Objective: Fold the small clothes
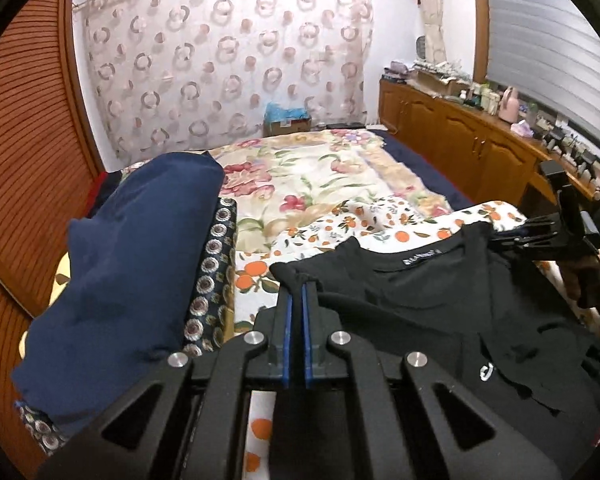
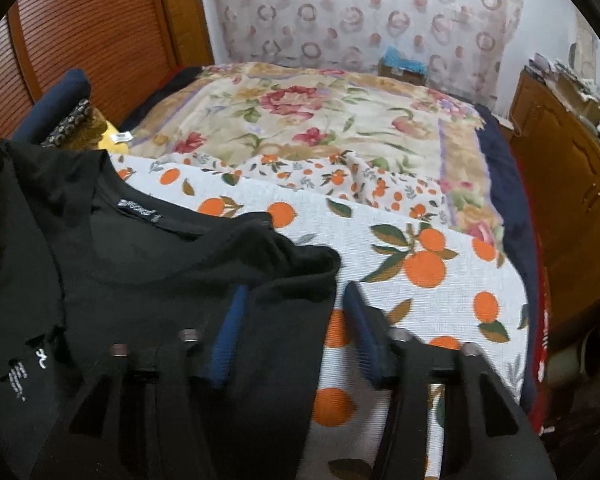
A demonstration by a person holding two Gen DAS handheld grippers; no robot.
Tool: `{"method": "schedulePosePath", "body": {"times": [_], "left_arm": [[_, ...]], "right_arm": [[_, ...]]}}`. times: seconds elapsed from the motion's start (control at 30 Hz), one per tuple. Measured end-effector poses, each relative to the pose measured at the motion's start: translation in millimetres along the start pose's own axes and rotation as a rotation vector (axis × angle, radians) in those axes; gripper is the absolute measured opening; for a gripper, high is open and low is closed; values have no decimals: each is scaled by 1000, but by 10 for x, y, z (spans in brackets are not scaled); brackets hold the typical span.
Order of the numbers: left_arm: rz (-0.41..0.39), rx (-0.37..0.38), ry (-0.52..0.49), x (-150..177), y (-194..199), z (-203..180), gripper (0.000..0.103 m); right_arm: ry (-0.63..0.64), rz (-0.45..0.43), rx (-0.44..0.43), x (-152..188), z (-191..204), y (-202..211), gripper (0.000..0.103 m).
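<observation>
Black top [image 1: 420, 300] spread across an orange-print sheet [image 2: 420, 280] on a bed, one shoulder pinched and one loose.

Lying neck label up on the near part of the bed, left shoulder corner drawn up into a small peak by the left gripper [image 1: 299, 284], jaws fully closed on that bunched fabric. Right gripper [image 2: 296, 300] over the other shoulder edge, jaws partly apart, straddling the hem without pressing it in the right wrist view; blurred, so contact uncertain. Likely risks: thin pinch slipping free under a pull; one-sided lift skewing the fold; right jaws closing on the sheet as well as the cloth. Navy garment [image 1: 120, 280] heaped nearby at the left, close enough to snag.
</observation>
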State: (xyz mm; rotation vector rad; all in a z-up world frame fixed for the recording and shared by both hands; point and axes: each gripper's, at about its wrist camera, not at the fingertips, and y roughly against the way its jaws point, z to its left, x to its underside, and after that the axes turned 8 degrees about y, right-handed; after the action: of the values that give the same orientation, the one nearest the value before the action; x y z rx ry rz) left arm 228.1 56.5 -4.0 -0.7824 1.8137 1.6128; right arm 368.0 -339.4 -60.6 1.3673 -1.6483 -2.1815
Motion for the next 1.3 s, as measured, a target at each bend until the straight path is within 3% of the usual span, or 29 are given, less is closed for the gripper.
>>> {"method": "schedulePosePath", "body": {"times": [0.03,0.1,0.4,0.7,0.87,1.03,1.3], "left_arm": [[-11,9,9,35,58,2,1],[-28,25,10,87,183,-2,1],[-130,67,22,390,905,72,1],[-159,78,38,944,1470,140,1],[-172,103,56,1310,1953,149,1],[-140,65,53,1560,2071,158,2],[-26,85,76,1972,1906,181,3]], "right_arm": [[7,0,-16,13,27,13,11],[21,-9,1,47,90,76,6],[-26,-272,75,245,376,1161,4],[-30,-361,90,908,885,1996,4],[-43,-365,83,1287,1155,2366,4],[-9,-321,80,1565,1427,2607,4],[-26,-170,86,2018,1594,2301,6]]}}
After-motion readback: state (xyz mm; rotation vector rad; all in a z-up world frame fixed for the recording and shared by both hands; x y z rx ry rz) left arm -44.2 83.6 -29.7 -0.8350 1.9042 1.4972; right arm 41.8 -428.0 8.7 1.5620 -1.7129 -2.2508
